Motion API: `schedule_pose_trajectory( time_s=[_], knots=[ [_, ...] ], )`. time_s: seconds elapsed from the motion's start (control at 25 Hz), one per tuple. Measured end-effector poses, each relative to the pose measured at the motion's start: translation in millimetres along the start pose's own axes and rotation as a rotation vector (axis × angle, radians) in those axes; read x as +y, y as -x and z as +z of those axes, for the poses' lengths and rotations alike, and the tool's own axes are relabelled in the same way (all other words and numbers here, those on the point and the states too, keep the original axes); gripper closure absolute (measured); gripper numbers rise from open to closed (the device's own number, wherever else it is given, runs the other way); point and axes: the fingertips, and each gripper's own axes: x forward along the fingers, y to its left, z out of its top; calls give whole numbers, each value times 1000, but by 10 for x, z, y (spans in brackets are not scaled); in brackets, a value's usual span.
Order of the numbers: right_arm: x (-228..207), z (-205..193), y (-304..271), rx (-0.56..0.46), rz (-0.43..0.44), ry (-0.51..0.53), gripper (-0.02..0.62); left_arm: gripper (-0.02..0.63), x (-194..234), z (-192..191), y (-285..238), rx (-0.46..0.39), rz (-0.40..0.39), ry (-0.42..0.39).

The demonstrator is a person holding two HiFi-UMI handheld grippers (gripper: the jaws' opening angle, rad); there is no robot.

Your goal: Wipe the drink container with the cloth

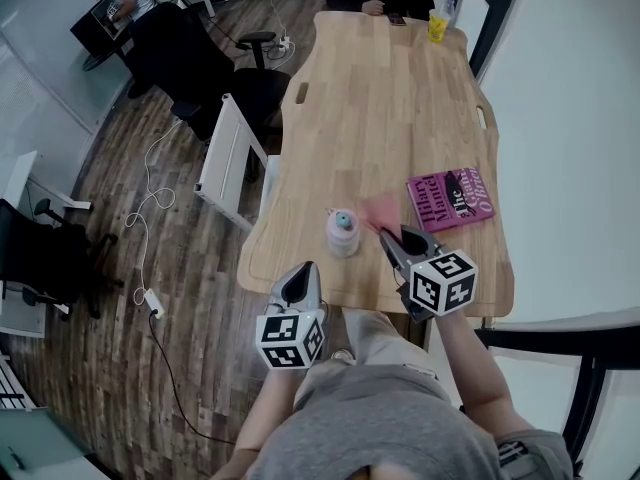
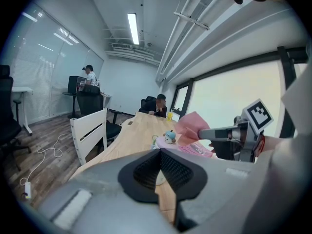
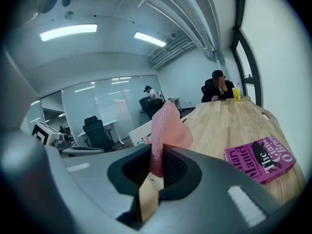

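Note:
The drink container (image 1: 343, 233) is a small white bottle with a blue figure on its cap, upright near the table's front edge; the left gripper view shows the container (image 2: 168, 137) ahead. A pink cloth (image 1: 382, 210) hangs just right of the bottle, pinched in my right gripper (image 1: 392, 236). In the right gripper view the cloth (image 3: 165, 126) rises from the shut jaws of that gripper (image 3: 155, 165) and hides most of the bottle. My left gripper (image 1: 300, 280) sits at the front edge, short of the bottle, its jaws (image 2: 158, 162) shut with nothing in them.
A pink book (image 1: 451, 198) lies on the wooden table (image 1: 380, 98) to the right of the cloth. A yellow cup (image 1: 437, 25) and a seated person are at the far end. A white chair (image 1: 228, 163) and black office chairs stand left of the table.

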Motion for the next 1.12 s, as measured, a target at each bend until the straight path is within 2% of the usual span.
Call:
schedule_pose_trajectory(
  time_s=[0.48, 1.12],
  knots=[
    [75, -273, -142, 52, 40, -64, 561, 604, -3, -38, -2, 10, 4, 5],
    [-4, -689, -352, 179, 53, -51, 560, 604, 41, -28, -52, 24, 13, -6]
  ],
)
